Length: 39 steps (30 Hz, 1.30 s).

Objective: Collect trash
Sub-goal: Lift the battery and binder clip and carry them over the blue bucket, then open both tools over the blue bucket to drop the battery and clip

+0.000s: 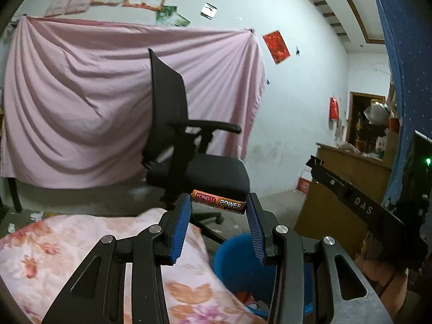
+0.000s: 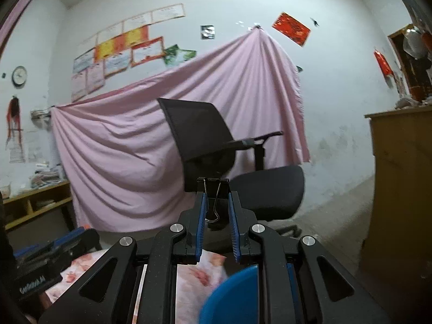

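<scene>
My left gripper (image 1: 218, 202) is shut on an orange and black battery (image 1: 219, 202) marked YONG LI POWER, held crosswise between the blue pads, in the air above a blue bin (image 1: 237, 253). My right gripper (image 2: 217, 198) is shut on a black binder clip (image 2: 213, 189), its wire handles hanging down between the pads. The blue bin's rim (image 2: 232, 294) shows below the right gripper. The right gripper's body (image 1: 359, 202) shows at the right of the left wrist view.
A table with a pink floral cloth (image 1: 54, 256) lies under the left gripper. A black office chair (image 1: 189, 145) stands ahead before a hanging pink sheet (image 1: 81, 94). A wooden cabinet (image 1: 343, 189) is at the right.
</scene>
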Tool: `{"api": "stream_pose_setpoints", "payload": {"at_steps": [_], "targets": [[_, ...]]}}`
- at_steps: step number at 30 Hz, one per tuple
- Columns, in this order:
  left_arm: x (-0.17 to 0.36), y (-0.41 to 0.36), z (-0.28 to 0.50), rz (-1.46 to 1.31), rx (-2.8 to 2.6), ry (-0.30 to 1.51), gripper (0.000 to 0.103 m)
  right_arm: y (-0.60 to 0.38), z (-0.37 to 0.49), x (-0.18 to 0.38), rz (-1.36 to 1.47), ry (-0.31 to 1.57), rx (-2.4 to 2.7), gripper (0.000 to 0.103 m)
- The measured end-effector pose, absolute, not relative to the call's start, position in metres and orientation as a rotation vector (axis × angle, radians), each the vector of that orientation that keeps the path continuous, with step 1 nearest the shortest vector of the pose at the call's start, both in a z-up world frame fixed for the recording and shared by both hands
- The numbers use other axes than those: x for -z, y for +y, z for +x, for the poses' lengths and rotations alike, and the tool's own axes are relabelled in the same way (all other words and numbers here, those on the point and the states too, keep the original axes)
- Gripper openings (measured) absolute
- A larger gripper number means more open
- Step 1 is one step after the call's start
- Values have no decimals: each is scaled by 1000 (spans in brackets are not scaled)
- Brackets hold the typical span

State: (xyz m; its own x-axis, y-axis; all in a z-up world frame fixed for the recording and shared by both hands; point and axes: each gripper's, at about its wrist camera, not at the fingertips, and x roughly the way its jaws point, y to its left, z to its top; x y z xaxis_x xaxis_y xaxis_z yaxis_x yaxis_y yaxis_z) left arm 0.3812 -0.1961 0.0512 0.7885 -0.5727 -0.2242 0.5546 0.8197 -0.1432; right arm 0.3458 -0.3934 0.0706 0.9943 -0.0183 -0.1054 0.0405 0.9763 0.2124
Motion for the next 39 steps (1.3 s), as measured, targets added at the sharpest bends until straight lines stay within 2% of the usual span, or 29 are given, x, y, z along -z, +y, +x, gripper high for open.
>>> {"api": "stream_pose_setpoints", "payload": {"at_steps": [10, 19, 26, 31, 39], "targets": [[-24, -252, 389, -40, 713, 440, 37, -427, 356, -51, 243, 266, 94, 15], [-13, -262, 391, -35, 750, 506, 37, -448, 367, -29, 285, 434, 127, 15], [-9, -268, 390, -19, 759, 528, 37, -451, 367, -25, 308, 460, 144, 16], [-8, -268, 390, -33, 756, 536, 43, -452, 368, -23, 311, 474, 160, 19], [-7, -269, 391, -38, 744, 540, 43, -453, 368, -24, 312, 466, 165, 25]]}}
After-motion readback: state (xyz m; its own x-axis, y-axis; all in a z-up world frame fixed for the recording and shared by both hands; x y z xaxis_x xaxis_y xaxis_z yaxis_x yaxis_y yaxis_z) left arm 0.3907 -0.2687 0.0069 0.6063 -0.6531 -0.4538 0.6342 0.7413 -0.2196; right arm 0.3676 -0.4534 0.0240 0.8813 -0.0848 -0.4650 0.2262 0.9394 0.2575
